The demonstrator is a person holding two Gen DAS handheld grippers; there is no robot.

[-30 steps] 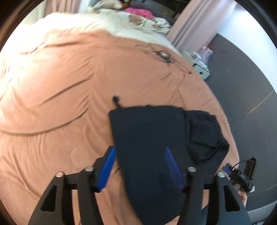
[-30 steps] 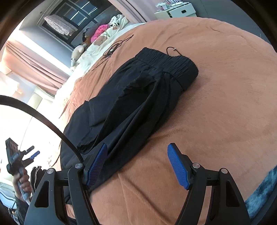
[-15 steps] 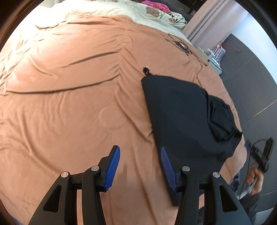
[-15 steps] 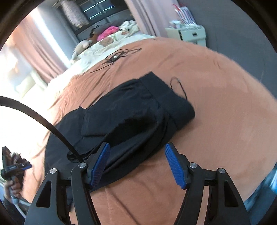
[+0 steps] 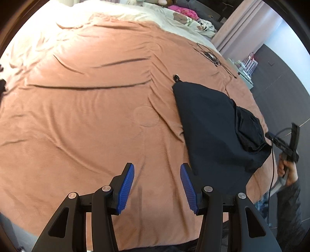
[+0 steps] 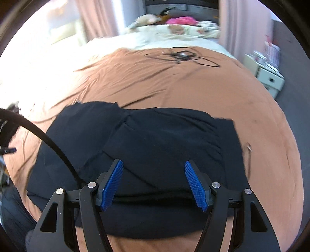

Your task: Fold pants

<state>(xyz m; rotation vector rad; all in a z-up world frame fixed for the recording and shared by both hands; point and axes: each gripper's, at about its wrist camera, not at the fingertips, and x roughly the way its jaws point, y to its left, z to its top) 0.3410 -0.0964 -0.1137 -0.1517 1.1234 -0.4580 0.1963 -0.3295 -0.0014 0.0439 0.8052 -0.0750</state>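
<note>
Black pants [image 5: 213, 126] lie folded on the orange blanket [image 5: 87, 116], a smaller folded layer on top at their right end. My left gripper [image 5: 157, 189] is open over bare blanket just left of the pants' near corner, with nothing between its blue pads. In the right wrist view the pants [image 6: 155, 139] spread across the middle. My right gripper [image 6: 154, 184] hovers open above their near edge, gripping nothing. In the left wrist view that right gripper [image 5: 282, 143] shows past the pants' right end, held by a hand [image 5: 286, 170].
A tangle of black cable [image 6: 182, 56] lies on the blanket beyond the pants. Pillows and soft toys [image 5: 184, 13] crowd the head of the bed. A white nightstand [image 6: 269, 77] stands at the right by the grey wall. A black cord [image 6: 48, 139] arcs at the left of the right wrist view.
My left gripper slid left off the pants onto bare blanket. My right gripper rolled and rose, so the pants now lie square in front of it. Both stay open.
</note>
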